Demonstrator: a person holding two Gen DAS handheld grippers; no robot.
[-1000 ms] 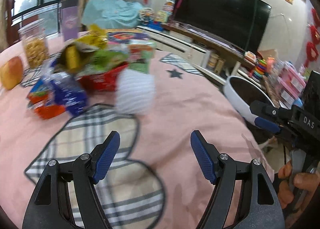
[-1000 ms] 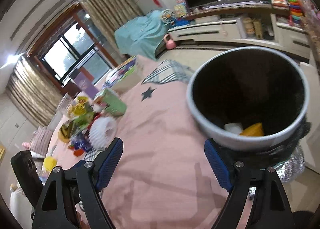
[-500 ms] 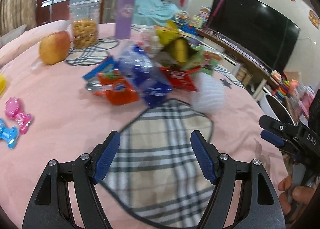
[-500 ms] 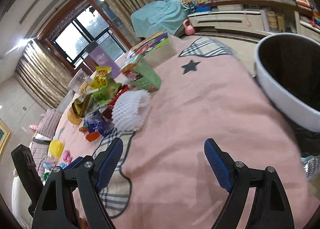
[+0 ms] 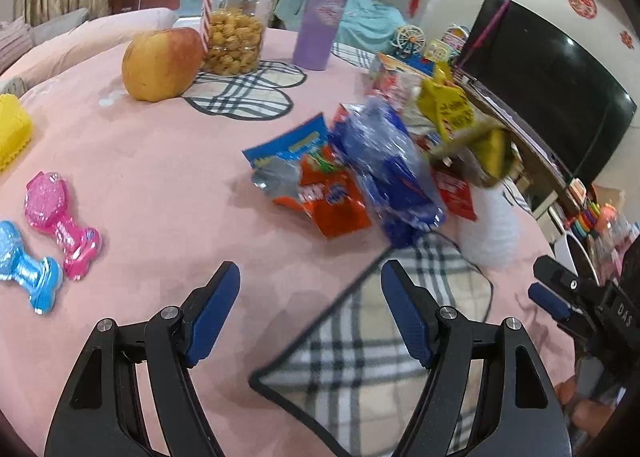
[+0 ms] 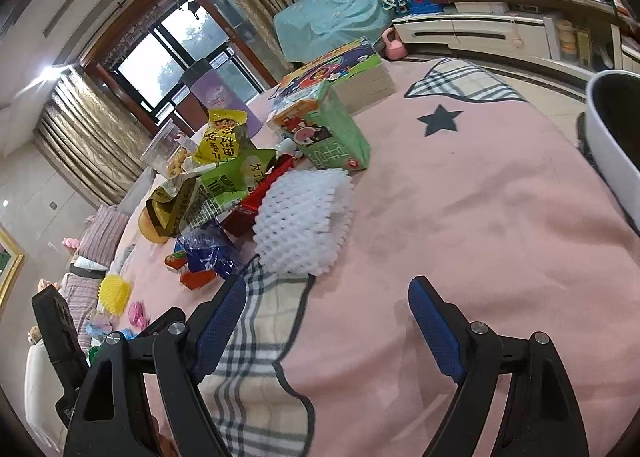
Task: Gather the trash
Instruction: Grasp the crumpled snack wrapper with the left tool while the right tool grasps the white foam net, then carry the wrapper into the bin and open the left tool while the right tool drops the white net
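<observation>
My left gripper [image 5: 310,311] has its jaws apart, nothing between them, hovering over the pink tablecloth [image 5: 168,193]. My right gripper [image 6: 326,323] is the same — jaws wide, nothing held.

Only the left view shows the pink toy [image 5: 60,225] and blue toy [image 5: 26,267] lying side by side near the left finger, with the apple [image 5: 162,63], the snack jar [image 5: 236,23] and the purple tumbler [image 5: 324,15] far back. It also catches the right gripper at its right edge.

Only the right view shows the bin [image 6: 614,153], a white rim with a dark inside, at the right edge beyond the table, and a green carton [image 6: 324,133] behind the trash with a flat box [image 6: 340,69] further off.

The trash sits mid-table in one pile. Nearest my right gripper is the white foam net [image 6: 304,221], just past the plaid patch [image 6: 256,357]. Left view puts the orange wrapper [image 5: 324,193] and the blue plastic bag [image 5: 392,173] closest, overlapping; the yellow snack bag [image 5: 464,129] stands on top behind them, and the foam net is partly hidden by the bag there.

Nothing lies between either gripper and the pile. Bare cloth runs from the foam net to the table edge on the bin side; on the left the toys flank the approach.
</observation>
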